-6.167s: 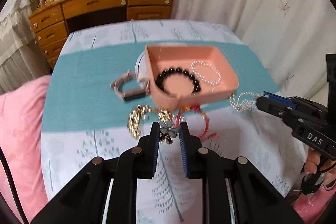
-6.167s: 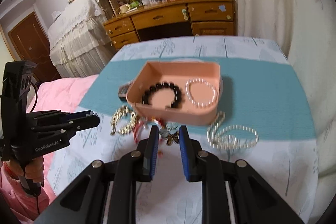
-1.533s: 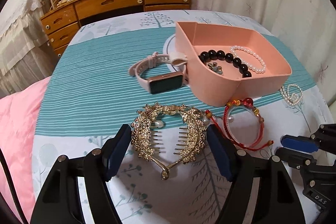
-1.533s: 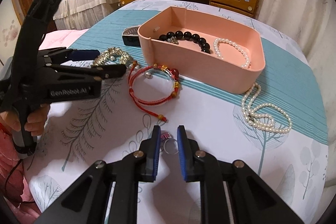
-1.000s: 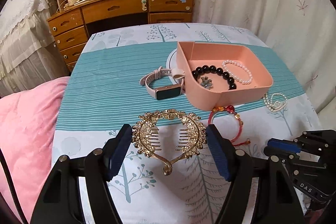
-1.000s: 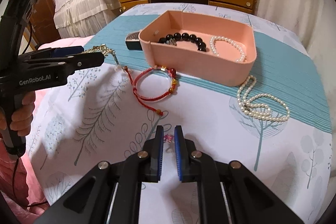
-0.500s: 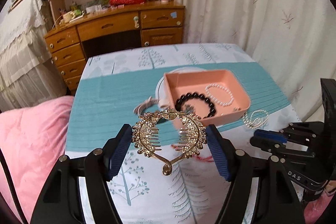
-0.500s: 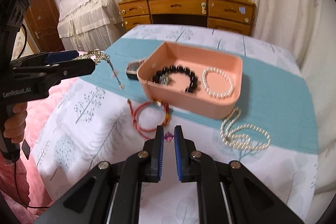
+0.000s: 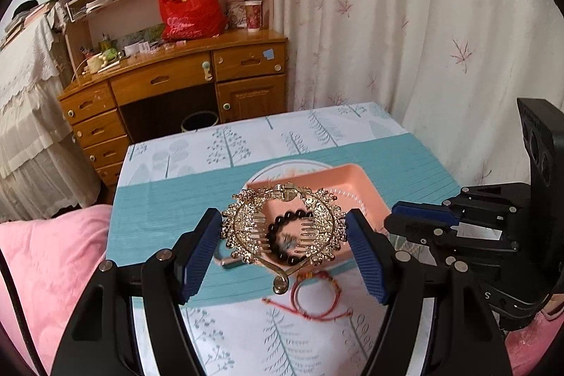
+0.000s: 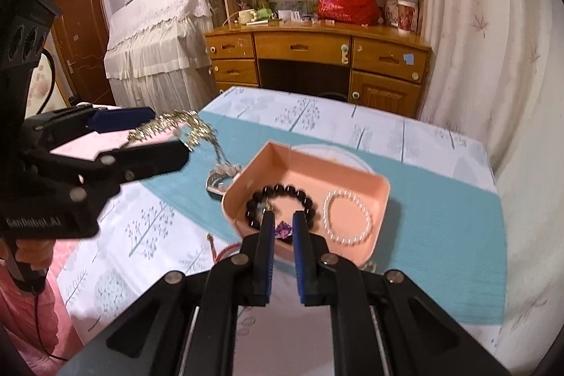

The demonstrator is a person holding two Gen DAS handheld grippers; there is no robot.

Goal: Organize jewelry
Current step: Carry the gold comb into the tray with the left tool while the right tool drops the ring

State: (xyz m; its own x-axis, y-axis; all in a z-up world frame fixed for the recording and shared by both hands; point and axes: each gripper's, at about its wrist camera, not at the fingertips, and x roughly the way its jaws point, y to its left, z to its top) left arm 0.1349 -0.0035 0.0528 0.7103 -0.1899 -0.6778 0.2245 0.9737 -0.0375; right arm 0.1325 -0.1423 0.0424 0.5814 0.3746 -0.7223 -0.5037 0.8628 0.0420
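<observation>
Left gripper [image 9: 283, 228]: fingers standing wide and clamping the gold hair comb [image 9: 282, 224] by its two outer sides, comb lifted clear of the table [image 9: 225, 143]. In the right wrist view this gripper [image 10: 155, 133] is showing side-on, the comb [image 10: 169, 127] partly hiding behind the near finger.

Right gripper [image 10: 283, 231]: fingers nearly together, pinching a small purple-stoned ring [image 10: 283, 230]; only the stone is showing, the band hiding between the pads. In the left wrist view the gripper [image 9: 398, 217] is entering from the right edge, its contents impossible to make out.

Pink tray [image 10: 352, 178]: sitting on the teal band of the tablecloth, holding a black bead bracelet [image 10: 282, 196] and a white pearl bracelet [image 10: 347, 217]. The right fingers are covering the tray's near wall; in the left view the comb is masking most of the tray [image 9: 366, 189] interior.

Watch [image 10: 222, 180]: lying just beside the tray's left wall, partly blurred.

Red cord bracelet [image 9: 317, 291]: lying on the white cloth in front of the tray, its near part hiding behind the left gripper's frame.

Open room: bare cloth lying left and behind the tray; the table's far edge facing a wooden desk [image 9: 176, 76], curtain [image 9: 423, 23] close along the right side.
</observation>
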